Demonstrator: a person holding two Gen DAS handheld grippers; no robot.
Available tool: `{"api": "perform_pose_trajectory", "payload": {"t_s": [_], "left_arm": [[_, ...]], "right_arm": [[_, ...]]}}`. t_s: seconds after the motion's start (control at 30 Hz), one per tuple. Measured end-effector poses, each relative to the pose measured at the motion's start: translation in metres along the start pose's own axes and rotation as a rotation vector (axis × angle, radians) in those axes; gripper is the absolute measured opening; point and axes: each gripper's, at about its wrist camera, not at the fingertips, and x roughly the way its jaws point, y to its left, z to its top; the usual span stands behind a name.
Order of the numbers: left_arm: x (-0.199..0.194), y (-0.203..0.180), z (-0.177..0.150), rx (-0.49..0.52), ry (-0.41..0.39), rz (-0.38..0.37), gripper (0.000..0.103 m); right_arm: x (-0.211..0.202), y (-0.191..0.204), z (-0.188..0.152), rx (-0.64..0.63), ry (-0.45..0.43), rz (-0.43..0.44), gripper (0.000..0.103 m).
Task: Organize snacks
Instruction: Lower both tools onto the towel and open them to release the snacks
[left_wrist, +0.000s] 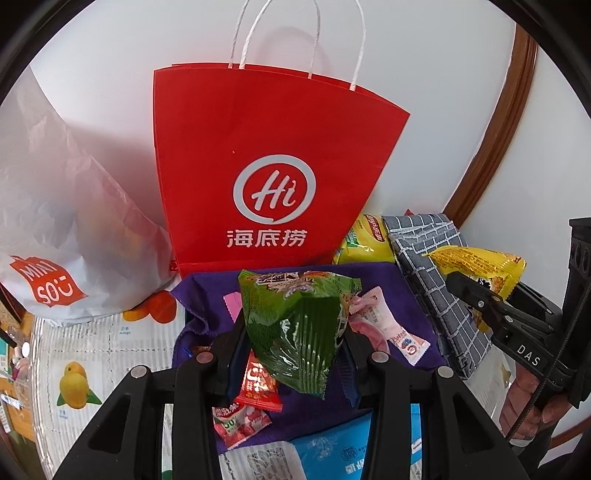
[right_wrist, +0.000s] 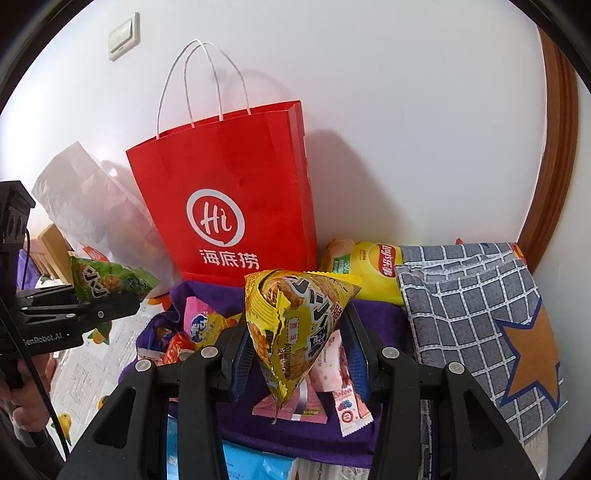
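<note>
Red paper bag (left_wrist: 273, 155): standing upright against the wall, upper centre of both views, mouth at the top; inside hidden, so impossible to tell whether any snacks are in it yet. Probably the place for the snacks, though that is a guess.
White plastic bag (left_wrist: 66, 221): slumped at the left of the left wrist view, beside the red bag; contents only dimly visible.
Checked cloth (right_wrist: 476, 317): lying at the right, with an orange star patch.
Purple cloth (left_wrist: 391, 284): spread below the red bag, lower centre, loose snacks lying on it.
Left gripper (left_wrist: 295, 354): pinching a green snack packet (left_wrist: 295, 325), lifted clear of the purple cloth, centre of the left wrist view.
Right gripper (right_wrist: 301, 354): pinching a yellow snack packet (right_wrist: 295, 325), likewise lifted, centre of the right wrist view.
Yellow chip bag (right_wrist: 369, 269): lying behind the purple cloth, just right of the red bag, untouched.
Small packets left: pink wrapper (left_wrist: 384, 325), red wrapper (left_wrist: 258, 384) and several more on the purple cloth.
Progress: early to middle; two packets in the air, none visibly put away, a good number waiting.
</note>
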Motion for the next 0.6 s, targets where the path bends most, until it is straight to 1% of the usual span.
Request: {"api": "perform_pose_trajectory", "payload": {"t_s": [0.27,0.53,0.6], "left_arm": [[0.011,0.003,0.006,-0.006,0.009,-0.003,0.039],[0.042,-0.005,0.002,0.004,0.067,-0.032,0.039],[0.050,-0.008,0.000,0.010,0.082,-0.043,0.039]], "right_arm": [[0.014,-0.004,0.002,0.011,0.004,0.008,0.044],[0.042,-0.014,-0.008,0.030,0.064,0.009,0.045],[0.051,-0.015,-0.012,0.018,0.097,0.007,0.045]]}}
